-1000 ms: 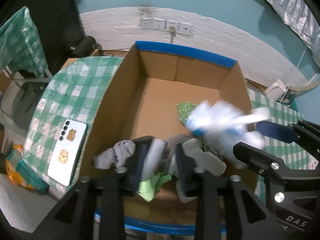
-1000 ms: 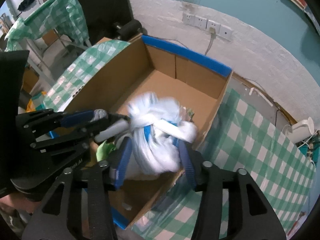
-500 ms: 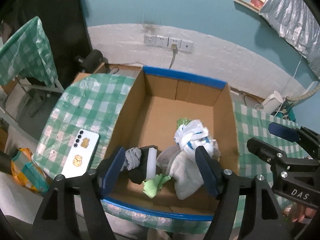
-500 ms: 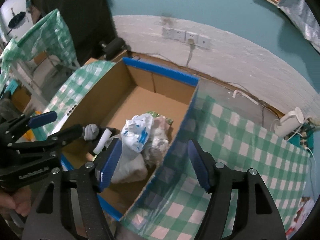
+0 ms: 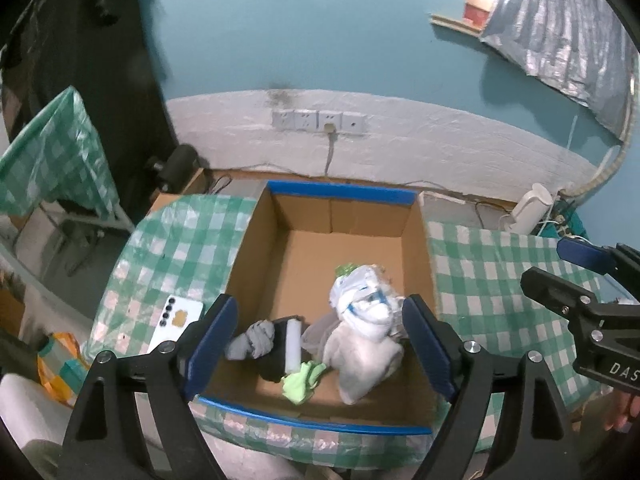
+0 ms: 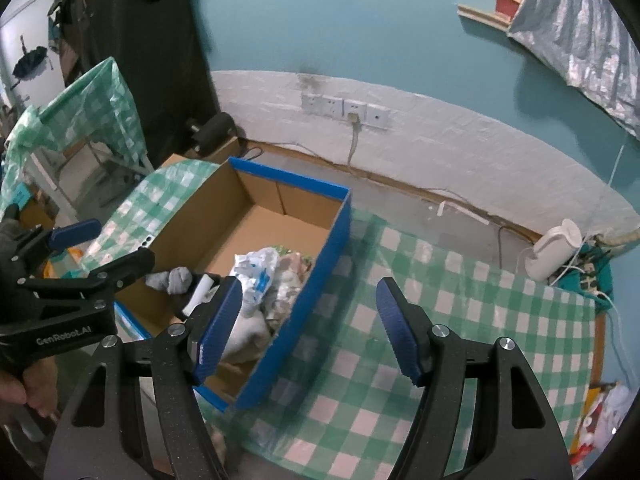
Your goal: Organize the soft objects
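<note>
A cardboard box (image 5: 256, 252) with blue-taped rims sits on a green checked table. Inside its near end lie a white and blue knotted bundle (image 5: 362, 300), a grey sock (image 5: 252, 338), a black item with a white roll (image 5: 293, 340) and a light green cloth (image 5: 302, 380). My left gripper (image 5: 320, 344) is open and empty, held high above the box's near end. My right gripper (image 6: 310, 332) is open and empty, above the box's right wall (image 6: 312, 292) and the tablecloth. The bundle also shows in the right wrist view (image 6: 256, 268).
A white phone (image 5: 176, 322) lies on the table left of the box. A white kettle (image 6: 554, 250) stands at the table's far right corner. A wall with sockets (image 5: 318, 120) runs behind. An orange bag (image 5: 60, 360) sits below the table's left edge.
Both grippers opened and rose away from the box. The right gripper let the white and blue bundle drop into the box, and the left released the grey cloth.
</note>
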Action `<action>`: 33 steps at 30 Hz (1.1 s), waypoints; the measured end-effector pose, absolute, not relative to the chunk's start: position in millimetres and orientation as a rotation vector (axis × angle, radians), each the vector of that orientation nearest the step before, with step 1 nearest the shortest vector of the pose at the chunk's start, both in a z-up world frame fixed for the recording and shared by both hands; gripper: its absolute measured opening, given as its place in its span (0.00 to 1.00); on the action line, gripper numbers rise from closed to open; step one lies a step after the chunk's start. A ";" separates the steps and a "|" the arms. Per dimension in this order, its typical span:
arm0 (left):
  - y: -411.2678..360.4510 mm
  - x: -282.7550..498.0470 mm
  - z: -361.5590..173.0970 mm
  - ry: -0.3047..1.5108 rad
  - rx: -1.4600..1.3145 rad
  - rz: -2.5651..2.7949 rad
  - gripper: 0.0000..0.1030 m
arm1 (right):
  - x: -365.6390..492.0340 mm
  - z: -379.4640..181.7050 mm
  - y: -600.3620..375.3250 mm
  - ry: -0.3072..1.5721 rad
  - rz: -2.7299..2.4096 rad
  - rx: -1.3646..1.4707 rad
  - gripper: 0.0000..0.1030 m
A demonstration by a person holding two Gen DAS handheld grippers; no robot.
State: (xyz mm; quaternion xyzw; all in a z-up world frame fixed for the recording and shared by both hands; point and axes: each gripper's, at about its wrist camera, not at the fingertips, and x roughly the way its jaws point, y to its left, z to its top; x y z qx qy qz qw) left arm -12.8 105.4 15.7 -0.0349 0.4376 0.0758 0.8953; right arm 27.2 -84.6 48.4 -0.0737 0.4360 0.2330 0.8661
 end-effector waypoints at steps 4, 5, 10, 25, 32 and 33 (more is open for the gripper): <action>93.0 -16.9 27.2 0.862 -0.051 0.124 0.85 | 21.3 56.2 -99.3 0.889 0.466 -0.148 0.67; 89.3 -17.8 29.8 0.851 -0.047 0.115 0.86 | 19.9 57.9 -102.2 0.882 0.462 -0.145 0.67; 69.8 -21.6 38.7 0.806 0.004 0.078 0.89 | 14.6 63.7 -118.8 0.856 0.444 -0.139 0.67; 38.5 -19.1 42.6 0.789 0.069 0.041 0.90 | 17.0 60.9 -141.8 0.858 0.410 -0.108 0.67; 37.0 -18.8 40.0 0.792 0.077 0.043 0.90 | 18.6 60.2 -140.0 0.863 0.417 -0.110 0.67; 37.8 -18.5 39.6 0.794 0.075 0.044 0.90 | 18.6 59.9 -139.4 0.864 0.418 -0.112 0.67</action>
